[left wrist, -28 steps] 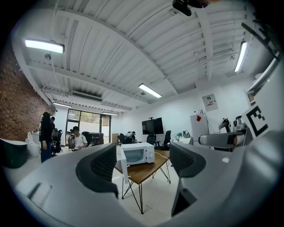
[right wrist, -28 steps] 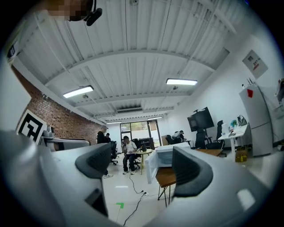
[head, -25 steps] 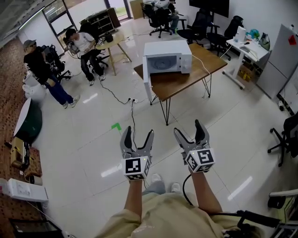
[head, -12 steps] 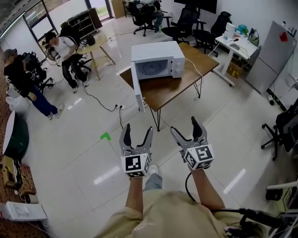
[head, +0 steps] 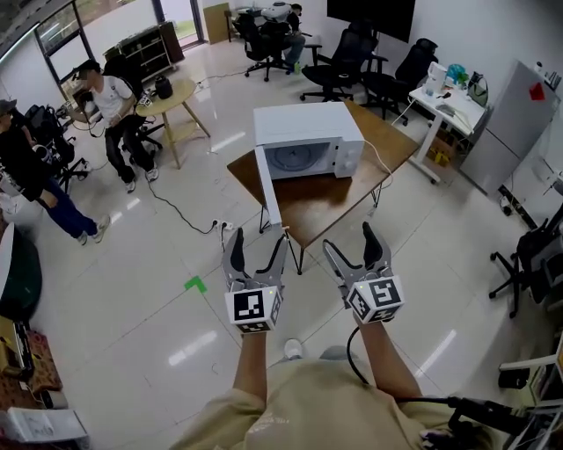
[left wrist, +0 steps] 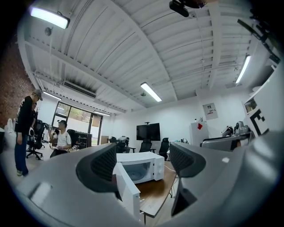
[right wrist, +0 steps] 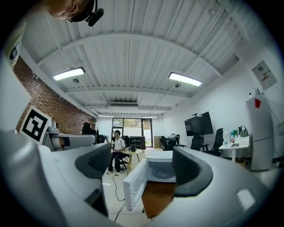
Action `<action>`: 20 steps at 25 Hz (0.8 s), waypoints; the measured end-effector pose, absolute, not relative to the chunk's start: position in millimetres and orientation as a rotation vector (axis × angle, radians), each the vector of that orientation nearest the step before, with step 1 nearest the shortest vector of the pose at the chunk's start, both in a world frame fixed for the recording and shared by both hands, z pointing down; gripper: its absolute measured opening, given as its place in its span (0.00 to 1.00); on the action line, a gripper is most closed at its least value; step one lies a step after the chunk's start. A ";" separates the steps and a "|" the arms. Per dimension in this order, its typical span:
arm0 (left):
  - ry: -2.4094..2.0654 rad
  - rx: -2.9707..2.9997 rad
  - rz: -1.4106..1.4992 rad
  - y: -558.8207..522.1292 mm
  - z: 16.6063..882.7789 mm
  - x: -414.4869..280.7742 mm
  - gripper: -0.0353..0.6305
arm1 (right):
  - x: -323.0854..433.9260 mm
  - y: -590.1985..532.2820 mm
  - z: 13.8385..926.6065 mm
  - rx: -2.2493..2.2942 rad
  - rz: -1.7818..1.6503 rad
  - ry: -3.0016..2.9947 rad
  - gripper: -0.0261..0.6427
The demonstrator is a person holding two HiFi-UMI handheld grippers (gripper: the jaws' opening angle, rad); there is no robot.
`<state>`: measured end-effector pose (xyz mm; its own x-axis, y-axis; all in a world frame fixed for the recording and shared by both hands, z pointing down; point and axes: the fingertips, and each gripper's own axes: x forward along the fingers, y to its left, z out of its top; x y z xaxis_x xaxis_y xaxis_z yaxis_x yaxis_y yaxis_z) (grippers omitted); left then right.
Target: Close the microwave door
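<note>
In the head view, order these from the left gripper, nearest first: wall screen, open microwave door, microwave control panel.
1. The open microwave door, just ahead of the left gripper.
2. The microwave control panel, right of the cavity.
3. The wall screen, on the far wall.

Grey left gripper [head: 257, 244], right gripper [head: 352, 241]; black-white marker cubes [head: 253, 309]; beige shirt [head: 303, 406].
</note>
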<state>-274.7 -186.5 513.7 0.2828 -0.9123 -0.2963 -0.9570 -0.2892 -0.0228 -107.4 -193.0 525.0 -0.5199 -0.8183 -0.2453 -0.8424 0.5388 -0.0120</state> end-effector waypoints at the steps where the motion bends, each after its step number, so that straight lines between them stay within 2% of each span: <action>1: 1.735 -2.358 0.337 -196.1 514.8 -277.6 0.62 | -111.2 -202.2 527.4 -1.404 0.152 2.558 0.67; 10: 1.725 -2.383 0.300 -272.7 516.6 -255.7 0.62 | -90.9 -285.5 525.4 -1.399 0.117 2.545 0.66; 20: 1.824 -2.239 0.259 -370.8 487.1 -159.1 0.62 | -2.9 -403.0 494.8 -1.200 0.137 2.570 0.66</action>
